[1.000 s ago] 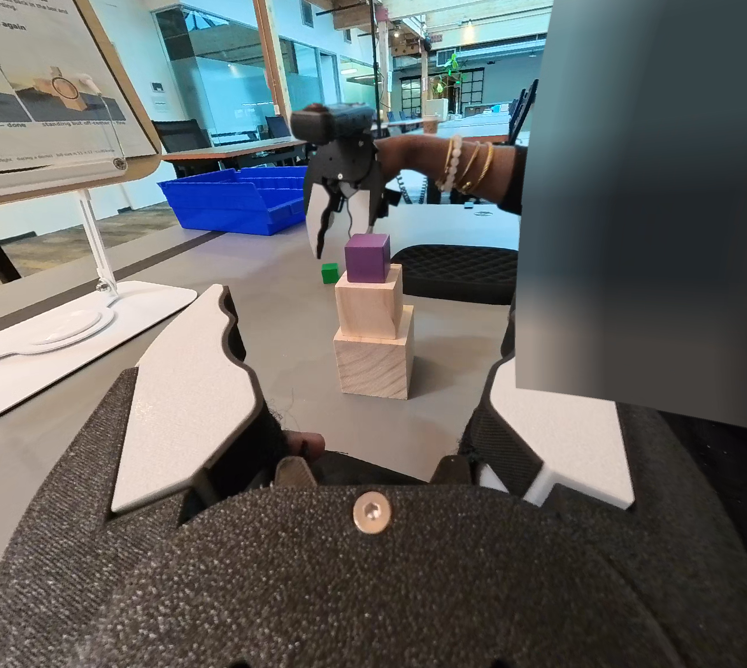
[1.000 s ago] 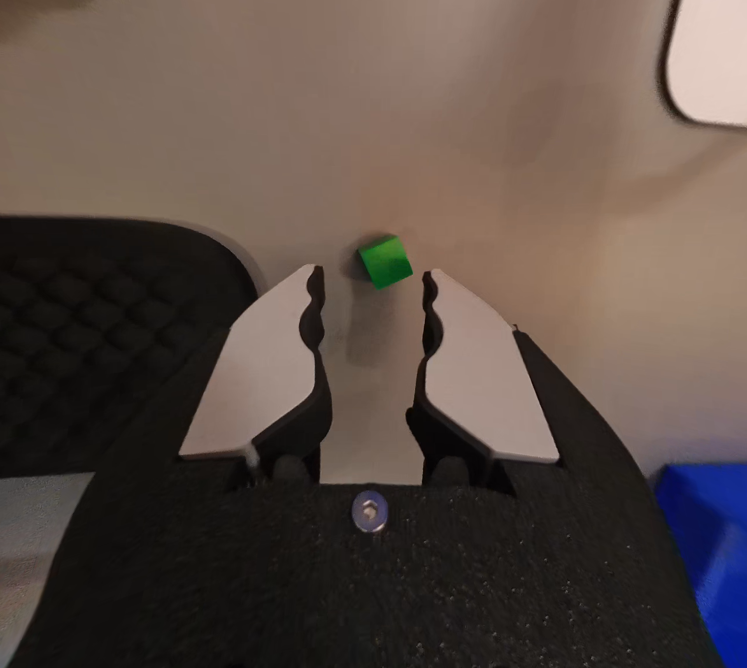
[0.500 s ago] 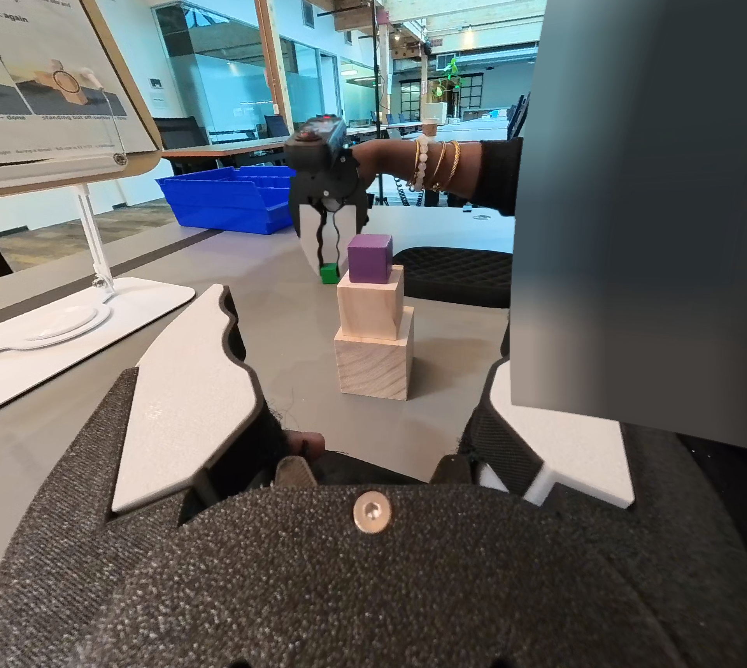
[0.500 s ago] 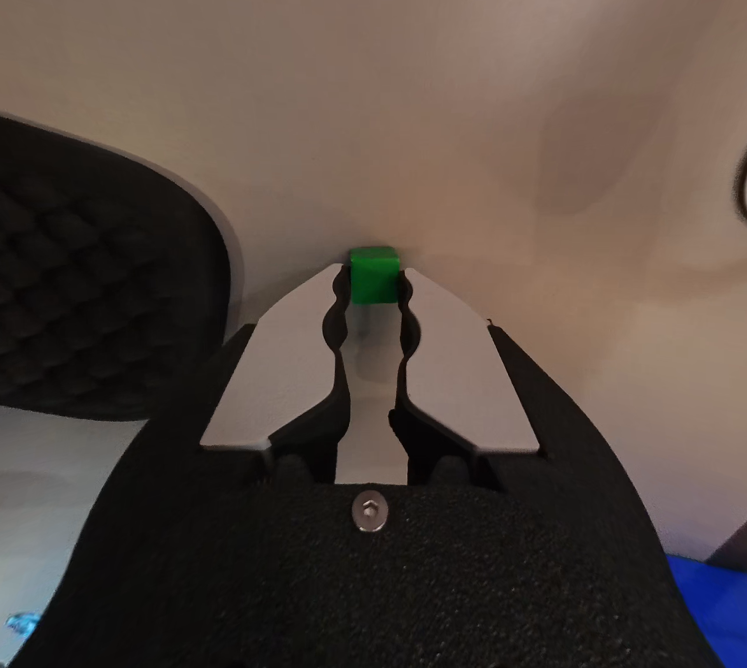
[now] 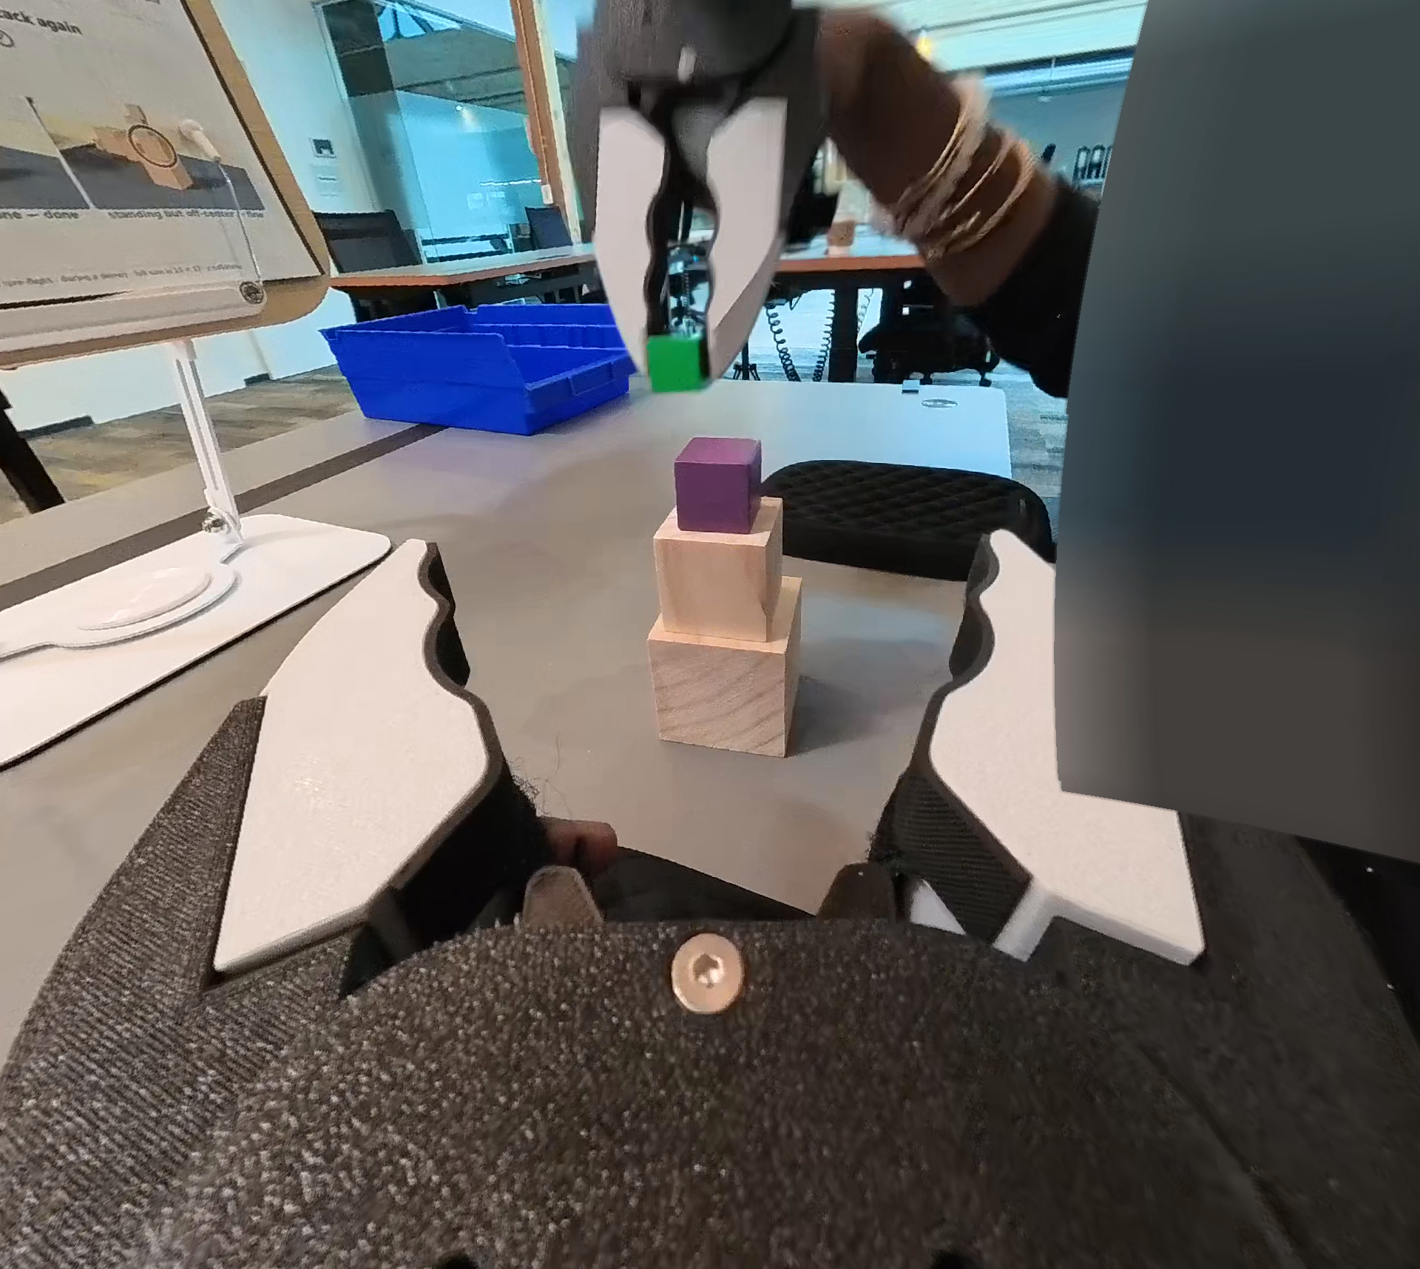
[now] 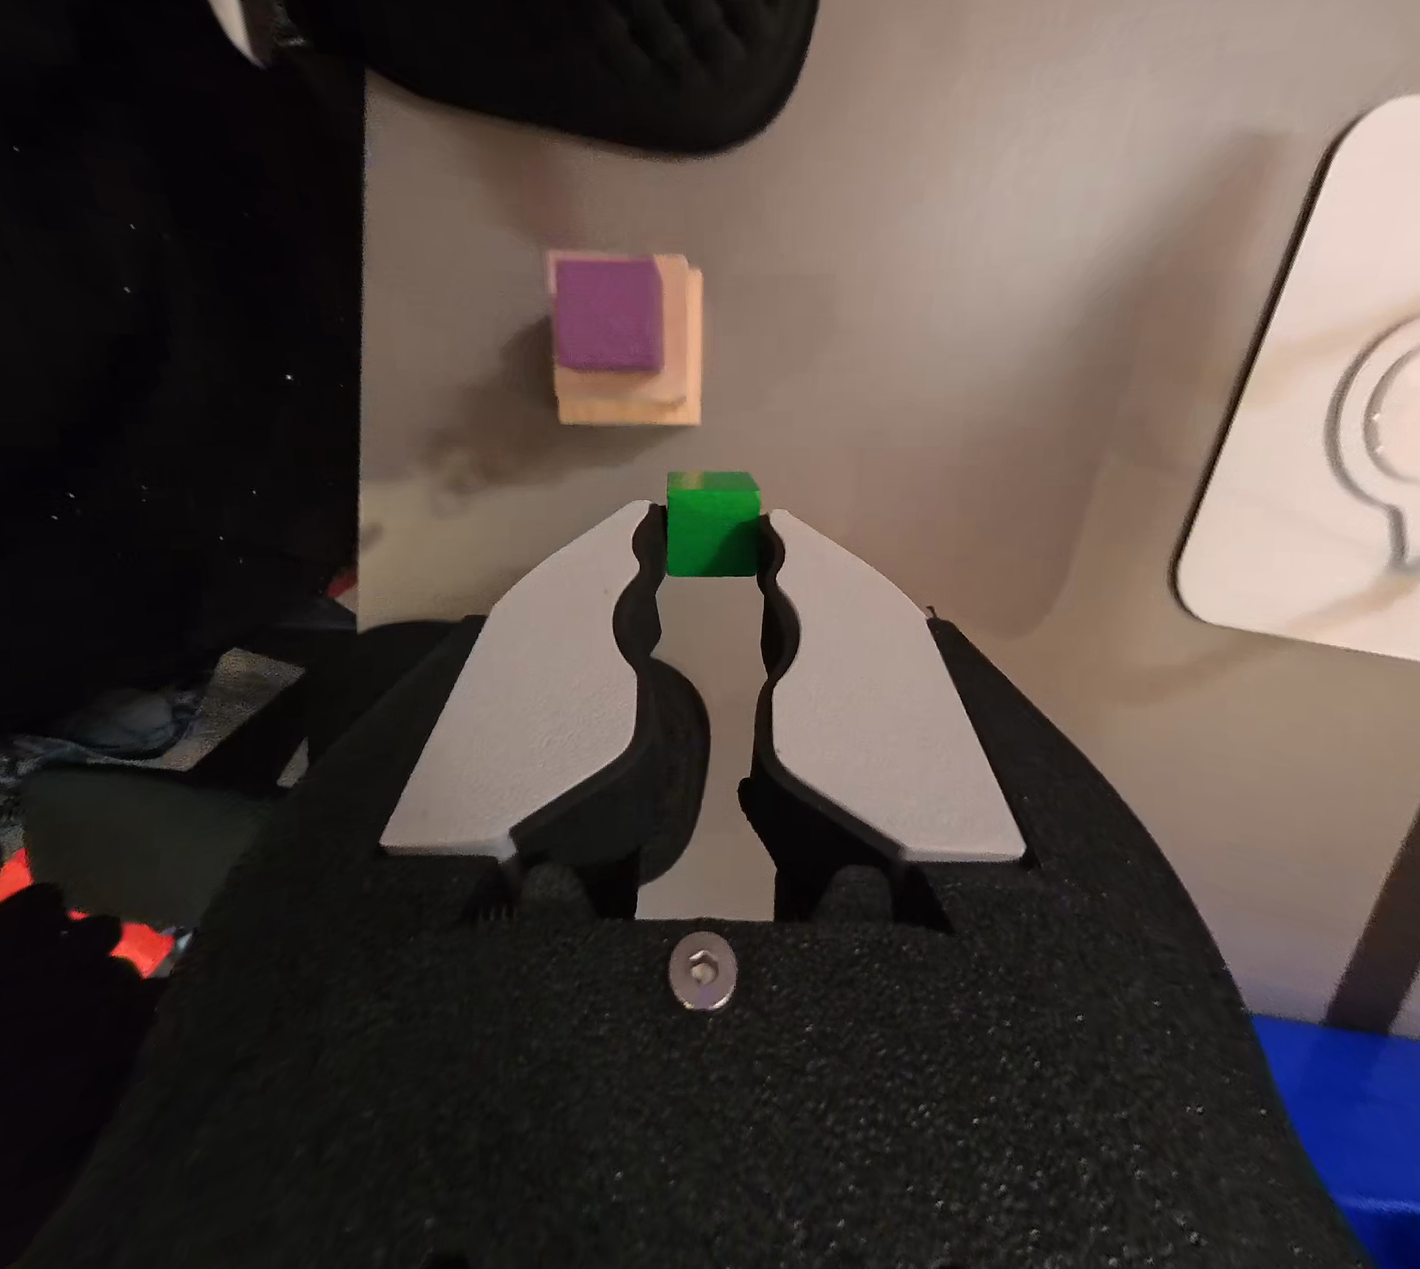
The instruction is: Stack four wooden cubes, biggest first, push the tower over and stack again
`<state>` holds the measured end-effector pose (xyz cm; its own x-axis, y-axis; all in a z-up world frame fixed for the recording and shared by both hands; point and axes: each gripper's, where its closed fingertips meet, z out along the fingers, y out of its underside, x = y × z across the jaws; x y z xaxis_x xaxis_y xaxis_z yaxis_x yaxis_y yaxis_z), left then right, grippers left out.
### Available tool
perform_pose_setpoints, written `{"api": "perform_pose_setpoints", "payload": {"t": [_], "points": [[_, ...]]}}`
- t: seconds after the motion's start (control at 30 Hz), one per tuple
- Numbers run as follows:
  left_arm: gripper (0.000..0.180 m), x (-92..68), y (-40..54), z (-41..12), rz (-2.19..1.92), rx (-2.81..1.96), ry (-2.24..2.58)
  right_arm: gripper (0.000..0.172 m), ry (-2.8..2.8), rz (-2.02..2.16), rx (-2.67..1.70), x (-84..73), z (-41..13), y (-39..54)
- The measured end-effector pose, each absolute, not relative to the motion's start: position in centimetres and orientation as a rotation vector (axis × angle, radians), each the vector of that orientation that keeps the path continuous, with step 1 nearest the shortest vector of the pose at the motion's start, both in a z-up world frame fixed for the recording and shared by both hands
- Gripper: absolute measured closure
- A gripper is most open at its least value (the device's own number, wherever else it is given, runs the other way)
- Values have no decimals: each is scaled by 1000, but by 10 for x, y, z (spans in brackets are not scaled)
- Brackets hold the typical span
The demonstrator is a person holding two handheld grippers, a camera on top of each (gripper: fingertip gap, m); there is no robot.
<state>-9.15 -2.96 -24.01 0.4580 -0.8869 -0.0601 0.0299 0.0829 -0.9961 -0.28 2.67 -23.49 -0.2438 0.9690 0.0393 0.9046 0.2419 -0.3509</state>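
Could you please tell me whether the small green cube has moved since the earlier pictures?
Yes. The green cube, pinched by the right gripper, has gone up off the grey table; it now hangs higher than the purple cube topping the wooden stack.

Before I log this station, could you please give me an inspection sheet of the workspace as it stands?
Surface: grey table, bare around the stack.
Things: purple cube on two wooden blocks; small green cube held in the air above them.
Clutter: blue bin, black padded mat, white stand base with instruction board.
Grippers: right gripper jaws pressed on the green cube; left gripper jaws wide, empty.
Cables: coiled cable behind the table.
Surroundings: open office, desks, glass walls.
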Motion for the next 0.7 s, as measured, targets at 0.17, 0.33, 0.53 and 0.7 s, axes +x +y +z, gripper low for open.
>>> {"api": "perform_pose_setpoints", "payload": {"t": [0.17, 0.33, 0.53, 0.7], "points": [[57, -90, -30, -241, -810, -1310, 870, 150, -2288, 234, -1795, -25, -226, 8], [57, -90, -30, -241, -810, -1306, 871, 150, -2300, 176, -1820, -37, -230, -2], [57, -90, -30, -241, -810, -1304, 870, 150, -2321, 123, -1834, -39, -240, -6], [58, -90, -30, -241, -812, -1305, 869, 150, -2316, 122, -1845, -39, -241, -7]]}}
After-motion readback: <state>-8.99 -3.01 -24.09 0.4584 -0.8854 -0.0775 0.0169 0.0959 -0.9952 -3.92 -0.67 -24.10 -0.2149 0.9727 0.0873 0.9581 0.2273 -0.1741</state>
